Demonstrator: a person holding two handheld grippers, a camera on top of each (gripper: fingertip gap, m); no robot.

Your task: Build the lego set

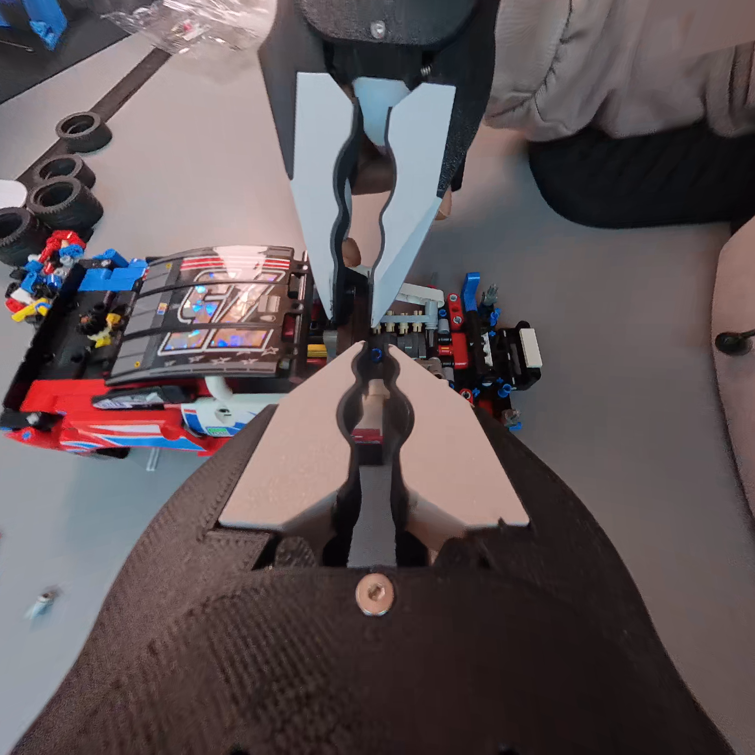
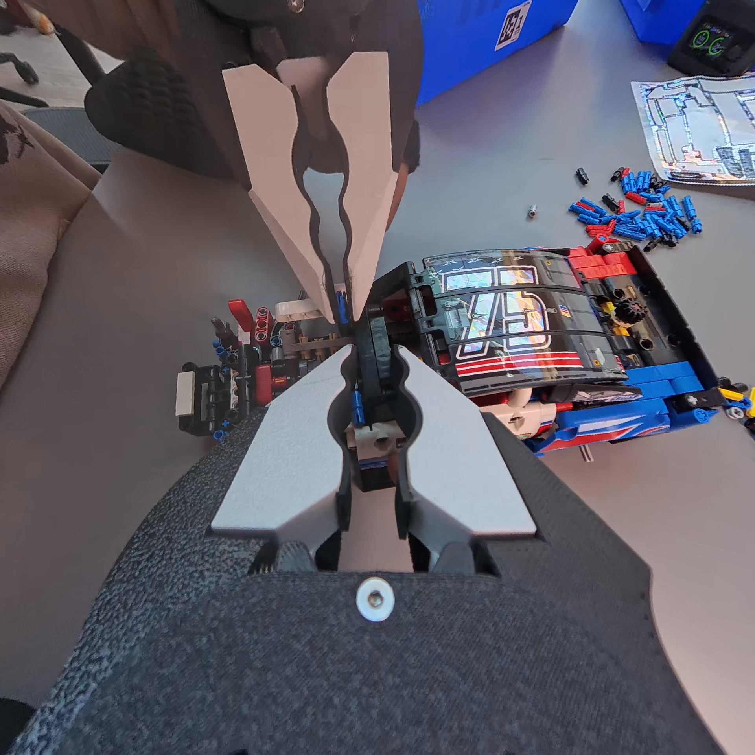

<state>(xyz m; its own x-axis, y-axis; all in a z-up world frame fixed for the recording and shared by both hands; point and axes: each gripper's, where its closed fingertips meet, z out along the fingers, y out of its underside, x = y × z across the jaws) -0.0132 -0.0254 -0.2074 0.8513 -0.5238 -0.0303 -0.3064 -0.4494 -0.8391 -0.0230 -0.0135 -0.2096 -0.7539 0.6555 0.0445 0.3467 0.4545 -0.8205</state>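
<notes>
Fingers of the left gripper (image 1: 376,351) clamp a small blue plastic pin (image 1: 375,354); right gripper (image 2: 372,354) fingers clamp a black round piece (image 2: 372,359) on the red, blue and black brick-built car (image 2: 531,347), lying on the grey counter (image 2: 143,286).

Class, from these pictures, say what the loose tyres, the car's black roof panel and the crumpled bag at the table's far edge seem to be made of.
Tyres: likely matt black rubber; dull, with moulded tread.
Roof panel: glossy hard plastic bearing shiny foil-like stickers; rainbow glints.
Bag: thin clear plastic film; see-through, creased, with highlights.
</notes>
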